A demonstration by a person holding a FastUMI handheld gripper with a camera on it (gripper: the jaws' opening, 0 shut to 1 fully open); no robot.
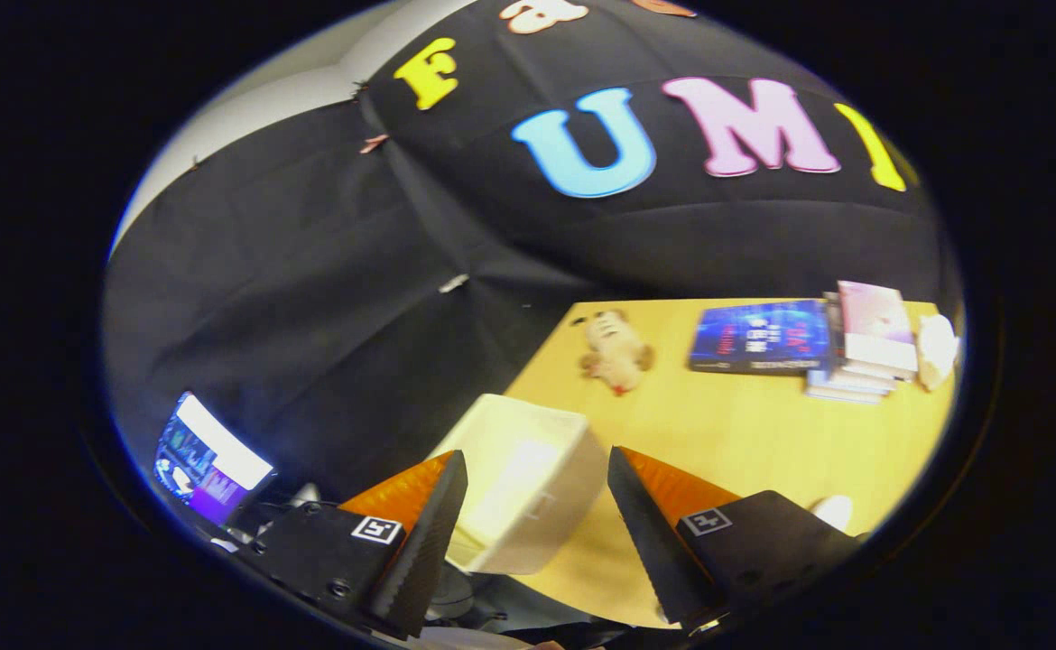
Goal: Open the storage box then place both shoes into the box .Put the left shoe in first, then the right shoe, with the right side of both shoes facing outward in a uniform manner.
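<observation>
The gripper (528,524) hangs wide open and empty above the box (528,478); it should descend squarely to open it.

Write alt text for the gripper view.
The gripper is open, fingers apart with a white storage box between them at the near corner of a yellow table. Beyond lie a plush toy and a stack of books.

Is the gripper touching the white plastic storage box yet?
Apart. The gripper view shows the gripper open, its fingers spread either side of the white plastic storage box, which sits beyond them on the yellow table with visible gaps.
</observation>
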